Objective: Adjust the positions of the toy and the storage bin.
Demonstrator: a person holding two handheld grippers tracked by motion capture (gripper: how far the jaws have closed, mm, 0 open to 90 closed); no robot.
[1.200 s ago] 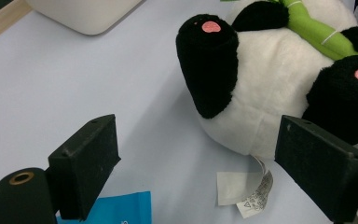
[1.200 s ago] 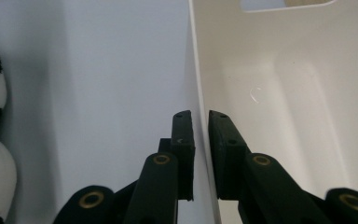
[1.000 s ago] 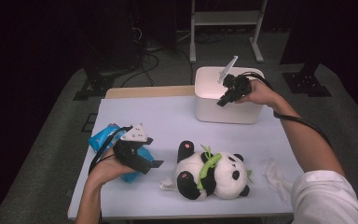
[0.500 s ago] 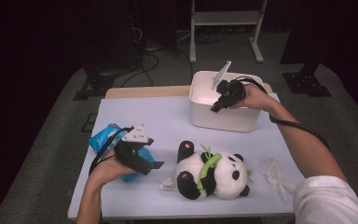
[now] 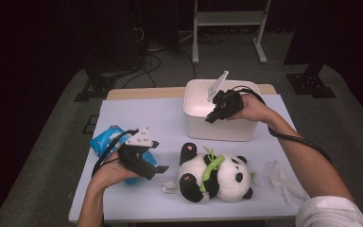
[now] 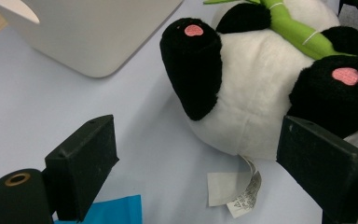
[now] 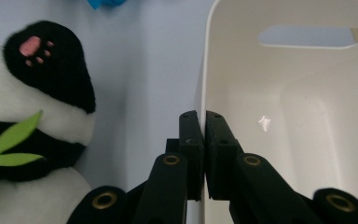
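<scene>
A white plastic bin (image 5: 220, 127) stands at the back right of the table. My right gripper (image 5: 211, 118) is shut on its near wall, one jaw inside and one outside, as the right gripper view shows at the rim (image 7: 204, 93) with the gripper (image 7: 203, 122) clamped on it. A plush panda (image 5: 215, 177) holding green bamboo lies on its back in front of the bin. My left gripper (image 5: 156, 166) rests left of the panda, over a blue packet (image 5: 101, 142). Its jaws stand wide open (image 6: 196, 154) toward the panda's leg (image 6: 193, 65), with nothing between them.
The panda's white label (image 6: 237, 191) lies on the pale blue tabletop (image 5: 137, 118). A crumpled clear wrapper (image 5: 281, 177) sits at the right front. A wooden strip (image 5: 142, 93) runs along the back edge, and a metal stand (image 5: 227, 19) is on the floor beyond.
The right gripper has dragged the white bin left and nearer to the panda. The left gripper, the panda and the blue packet have stayed where they were.
</scene>
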